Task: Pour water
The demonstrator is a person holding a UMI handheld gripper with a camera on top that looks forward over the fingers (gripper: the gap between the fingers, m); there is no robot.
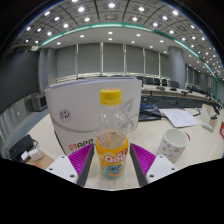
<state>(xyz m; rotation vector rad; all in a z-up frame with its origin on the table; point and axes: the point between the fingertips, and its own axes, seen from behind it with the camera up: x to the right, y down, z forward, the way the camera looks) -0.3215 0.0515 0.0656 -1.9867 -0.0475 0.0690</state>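
Observation:
A clear plastic bottle (112, 140) with a yellow cap and an orange-yellow label stands upright between my fingers. My gripper (112, 168) is shut on the bottle, with both purple pads (143, 157) pressed against its labelled lower part. A white paper cup (174, 146) with a printed pattern sits on the table to the right of the bottle, a little beyond the right finger. The bottle's base is hidden below the fingers.
A white box (85, 110) with red lettering stands directly behind the bottle. Papers (180, 117) lie on the light table (190, 135) further right. Desks, chairs and monitors fill the office beyond.

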